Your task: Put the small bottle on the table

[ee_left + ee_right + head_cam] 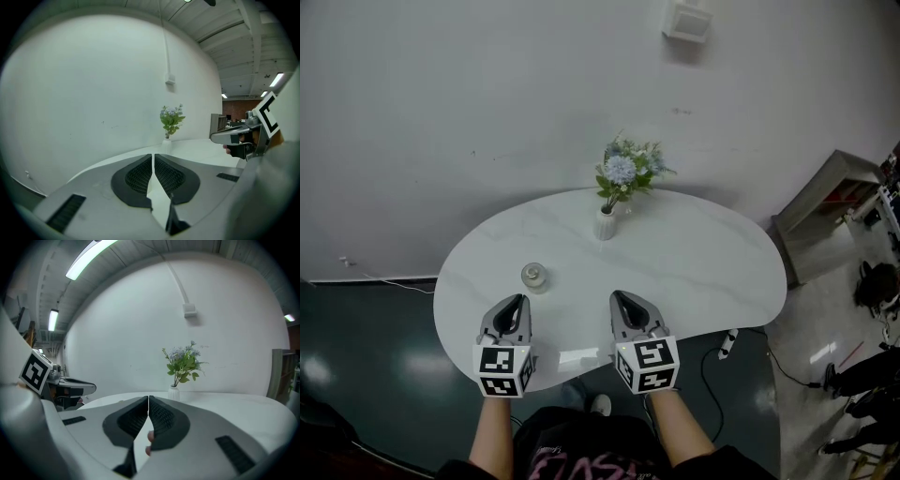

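The small bottle point(534, 277), clear with a pale cap, stands upright on the white marble-look table point(703, 272), left of centre. My left gripper point(522, 298) hovers just short of it, over the table's near edge, with its jaws together and nothing between them. In the left gripper view the left gripper point(153, 154) shows its pads meeting at the tips, and the bottle is hidden from that camera. My right gripper point(616, 294) is beside it to the right, also shut and empty. The right gripper point(148, 397) points toward the vase.
A white vase point(606, 223) with blue flowers and green leaves stands at the table's far edge by the white wall. A grey shelf unit point(825, 202) sits to the right on the floor. Cables lie on the dark floor point(375, 347) around the table.
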### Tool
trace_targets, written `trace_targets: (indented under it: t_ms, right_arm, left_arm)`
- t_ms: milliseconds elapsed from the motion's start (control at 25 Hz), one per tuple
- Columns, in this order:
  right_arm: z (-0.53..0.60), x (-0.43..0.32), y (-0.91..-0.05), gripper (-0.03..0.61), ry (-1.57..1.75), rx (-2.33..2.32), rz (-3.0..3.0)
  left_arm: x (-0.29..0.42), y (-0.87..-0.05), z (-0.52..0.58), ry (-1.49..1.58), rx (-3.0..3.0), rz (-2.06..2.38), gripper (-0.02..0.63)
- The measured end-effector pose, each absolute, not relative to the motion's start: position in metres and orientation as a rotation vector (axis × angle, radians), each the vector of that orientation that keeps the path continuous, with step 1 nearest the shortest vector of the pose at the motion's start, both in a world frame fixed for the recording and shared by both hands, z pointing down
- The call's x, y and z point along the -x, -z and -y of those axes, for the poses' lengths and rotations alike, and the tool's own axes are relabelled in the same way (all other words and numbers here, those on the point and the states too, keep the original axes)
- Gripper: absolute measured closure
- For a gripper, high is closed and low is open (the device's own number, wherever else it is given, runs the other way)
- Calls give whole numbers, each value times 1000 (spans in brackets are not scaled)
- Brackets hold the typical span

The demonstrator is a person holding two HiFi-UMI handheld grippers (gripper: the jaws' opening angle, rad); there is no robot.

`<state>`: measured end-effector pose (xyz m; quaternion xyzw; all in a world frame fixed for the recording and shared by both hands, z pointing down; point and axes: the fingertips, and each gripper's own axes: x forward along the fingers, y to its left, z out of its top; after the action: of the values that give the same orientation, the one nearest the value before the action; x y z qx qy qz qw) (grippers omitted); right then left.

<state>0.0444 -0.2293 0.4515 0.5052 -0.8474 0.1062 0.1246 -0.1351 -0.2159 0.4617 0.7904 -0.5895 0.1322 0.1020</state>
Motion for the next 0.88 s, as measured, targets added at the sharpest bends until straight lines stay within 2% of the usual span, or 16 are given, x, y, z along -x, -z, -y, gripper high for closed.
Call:
trace_targets:
  t_ms: [880]
  right_arm:
    - [174, -62, -419, 511, -202, -1469, 2539]
  left_arm:
    - [125, -420, 160, -341, -2388, 1829, 591]
